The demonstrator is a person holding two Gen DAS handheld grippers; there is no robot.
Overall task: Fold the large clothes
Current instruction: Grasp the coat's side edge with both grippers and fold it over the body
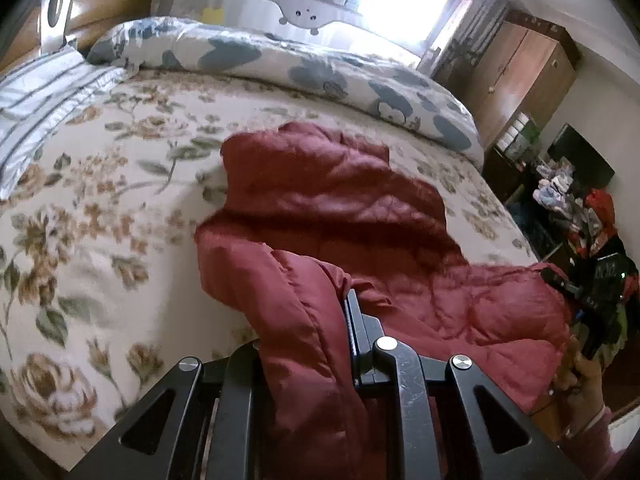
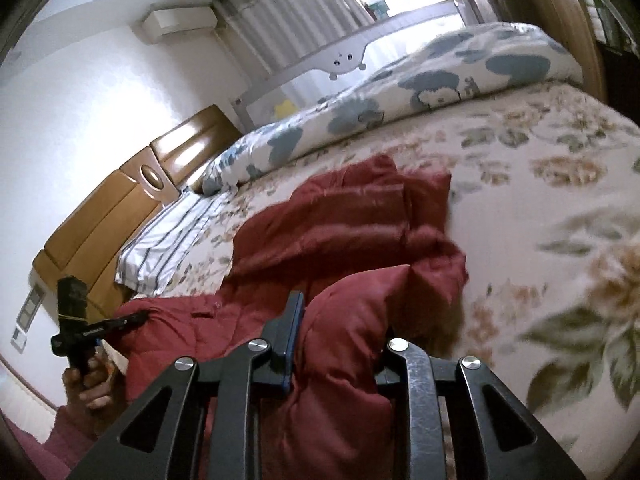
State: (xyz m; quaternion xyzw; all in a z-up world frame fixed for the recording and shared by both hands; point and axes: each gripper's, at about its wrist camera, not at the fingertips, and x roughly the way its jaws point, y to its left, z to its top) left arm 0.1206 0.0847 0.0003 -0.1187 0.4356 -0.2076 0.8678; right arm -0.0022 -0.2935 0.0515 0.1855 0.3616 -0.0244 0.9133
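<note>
Dark red and puffy, the quilted jacket (image 1: 332, 208) is sprawled across the middle of the bed (image 1: 100, 208), on top of the cream flowered blanket, with its near edge bunched up toward us. We're using the jacket as our landmark for everything else.

Left of the jacket in the left wrist view there's a striped pillow (image 1: 40, 108), and beyond that a wooden headboard (image 1: 108, 0). Behind the jacket, along the far side of the bed, runs a rolled-up duvet (image 1: 280, 60) with blue blotches, and past it a grey bed rail (image 1: 296, 12) in front of the bright window. Right of the jacket, off the bed, stands a wooden wardrobe (image 1: 524, 64) and a messy pile of clothes (image 1: 568, 208).

Our left gripper (image 1: 316, 320) has its tongs pinched narrow on a thick fold of the jacket's near edge; the fabric drapes over one finger and hides it. Further right along that same edge, the right gripper (image 1: 560, 280) bites the jacket too, with a hand (image 1: 580, 380) on its handle.

From the right wrist view, the right gripper (image 2: 336, 320) is clamped on a fat lump of red padding, tongs narrow around it. To the left there, the left gripper (image 2: 136, 316) grips the jacket's edge, a hand (image 2: 86, 384) under it.
</note>
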